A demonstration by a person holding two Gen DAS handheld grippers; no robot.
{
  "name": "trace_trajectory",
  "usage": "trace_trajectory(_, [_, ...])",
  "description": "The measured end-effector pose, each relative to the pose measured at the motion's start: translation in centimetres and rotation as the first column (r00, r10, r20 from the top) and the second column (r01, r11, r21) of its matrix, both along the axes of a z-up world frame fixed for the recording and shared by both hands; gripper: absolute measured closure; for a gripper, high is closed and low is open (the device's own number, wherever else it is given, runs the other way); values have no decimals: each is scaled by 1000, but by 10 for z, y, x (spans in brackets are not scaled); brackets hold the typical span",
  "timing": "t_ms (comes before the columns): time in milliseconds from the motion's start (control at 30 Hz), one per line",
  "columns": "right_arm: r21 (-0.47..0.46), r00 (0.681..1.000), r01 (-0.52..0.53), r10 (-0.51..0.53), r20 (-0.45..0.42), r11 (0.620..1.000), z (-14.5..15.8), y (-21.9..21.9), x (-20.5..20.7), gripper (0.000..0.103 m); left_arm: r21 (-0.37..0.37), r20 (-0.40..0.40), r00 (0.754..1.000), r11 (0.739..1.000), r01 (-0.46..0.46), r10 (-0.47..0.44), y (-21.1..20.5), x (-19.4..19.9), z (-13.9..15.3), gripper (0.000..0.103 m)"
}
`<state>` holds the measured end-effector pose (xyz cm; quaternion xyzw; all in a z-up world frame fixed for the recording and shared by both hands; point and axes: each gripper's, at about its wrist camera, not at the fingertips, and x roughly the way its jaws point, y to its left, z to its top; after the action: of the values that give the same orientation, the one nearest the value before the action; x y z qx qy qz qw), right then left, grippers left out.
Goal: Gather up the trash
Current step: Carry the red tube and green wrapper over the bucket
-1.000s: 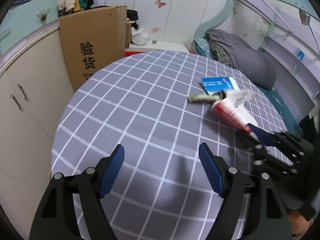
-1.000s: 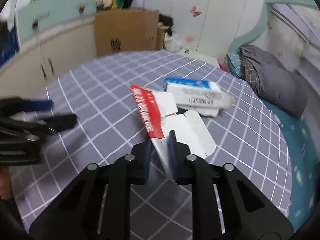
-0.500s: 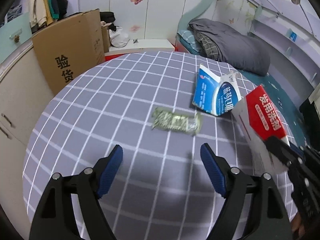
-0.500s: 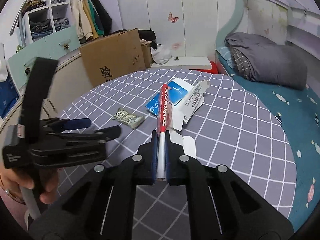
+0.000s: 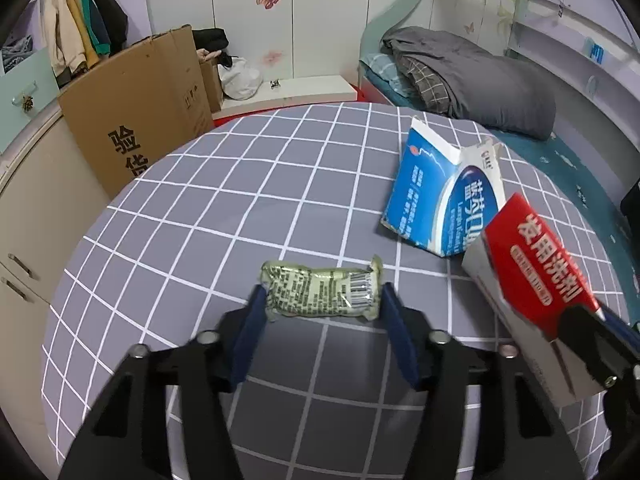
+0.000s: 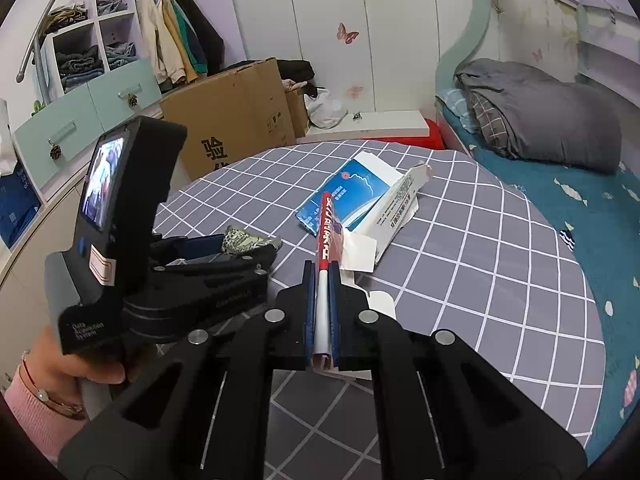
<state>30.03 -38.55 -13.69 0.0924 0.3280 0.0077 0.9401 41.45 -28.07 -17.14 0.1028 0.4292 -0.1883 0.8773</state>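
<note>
The green snack wrapper (image 5: pixel 322 291) lies near the middle of the checked tabletop (image 5: pixel 208 208), between the closing jaws of the left gripper (image 5: pixel 320 308). The right gripper (image 6: pixel 321 280) pinches a flattened red carton (image 6: pixel 326 236); a blue carton (image 5: pixel 436 196) lies toward the far edge.

On the round surface (image 5: pixel 168 240) the wrapper (image 5: pixel 320 292) lies between the jaws of the left gripper (image 5: pixel 320 312). To its right and farther back lies the torn box (image 5: pixel 436 192); nearer, at the right edge, the flattened carton (image 5: pixel 536 268) sits in the right gripper (image 6: pixel 321 312). A cardboard box (image 5: pixel 140 108) stands behind the surface on the left, the bed (image 5: pixel 472 76) on the right
</note>
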Motion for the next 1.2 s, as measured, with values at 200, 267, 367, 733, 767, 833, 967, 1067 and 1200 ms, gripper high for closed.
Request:
trace_trajectory(200, [25,998,12,-11,-62,1000,0,-2,9,96,-76,-29,999,997,-16,14,18,-3,3,56])
trace_trajectory(267, [29,995,18,-15,-94,999,0,-3,14,96,-91,-31,999,996,-22,19,25,-7,4,56])
trace_trajectory(367, [18,993,21,-18,-120,1000,-1,0,19,94,-111,-28,999,994,-25,22,34,-13,7,56])
trace_trajectory(733, [42,995,-66,69,-69,997,21,49,2,96,-191,-1,1000,981,-23,24,95,-49,32,57])
trace_trajectory(767, [42,994,-82,85,-64,996,24,59,1,96,-197,1,1000,980,-27,27,102,-52,34,57])
trace_trajectory(833, [49,990,-126,129,-58,991,30,82,0,96,-221,-6,999,974,-38,37,124,-58,38,57])
trace_trajectory(967, [46,976,-208,210,-48,977,38,131,1,96,-263,-14,997,962,-74,73,172,-69,44,57])
trace_trajectory(1067, [62,955,-289,292,-48,955,40,178,5,96,-276,-2,993,954,-117,122,218,-80,47,57])
trace_trajectory(1200, [67,921,-383,386,-54,921,38,237,9,96,-278,-13,980,941,-195,199,286,-93,41,57])
